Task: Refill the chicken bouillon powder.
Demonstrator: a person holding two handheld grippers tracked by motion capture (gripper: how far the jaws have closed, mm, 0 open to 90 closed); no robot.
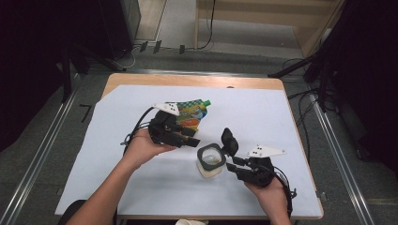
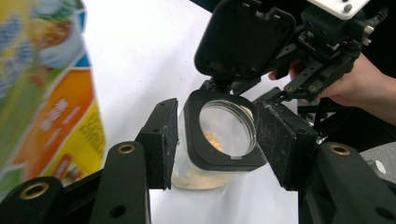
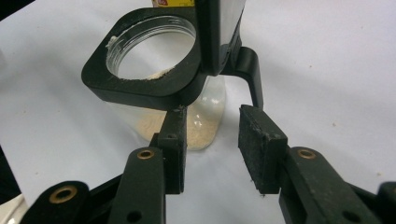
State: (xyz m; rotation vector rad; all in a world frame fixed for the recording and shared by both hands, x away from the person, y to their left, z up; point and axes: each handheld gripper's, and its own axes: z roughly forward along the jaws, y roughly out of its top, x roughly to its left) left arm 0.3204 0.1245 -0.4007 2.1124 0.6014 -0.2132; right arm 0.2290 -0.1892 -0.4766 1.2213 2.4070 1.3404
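Two hand-held grippers flank one clear jar on a white sheet (image 1: 281, 117) that covers a wooden table (image 1: 187, 80). Nearest the person, at the near right of the high view, the right hand (image 1: 267, 190) holds the right gripper (image 1: 231, 163). Its jaws stand apart at a moderate gap with nothing pressed between the pads; in the right gripper view the left pad lies just under the jar's black collar, at the glass wall, though contact cannot be confirmed. The jar (image 1: 210, 161) sits upright near the middle of the sheet, slightly toward the near edge. It has a square black collar with a round mouth, and a thin layer of pale crumbly powder (image 2: 212, 139) lies on its bottom. Its hinged black lid (image 1: 229, 141) stands raised on the jar's right side. Left of the jar, the left hand (image 1: 141, 147) holds the left gripper (image 1: 193, 141), whose jaws are also parted and grip nothing; in the left gripper view the jar shows between and beyond the two pads, apart from them. Farther back, just behind the left gripper, a colourful spouted pouch (image 1: 193, 114) with a green cap lies flat on the sheet.
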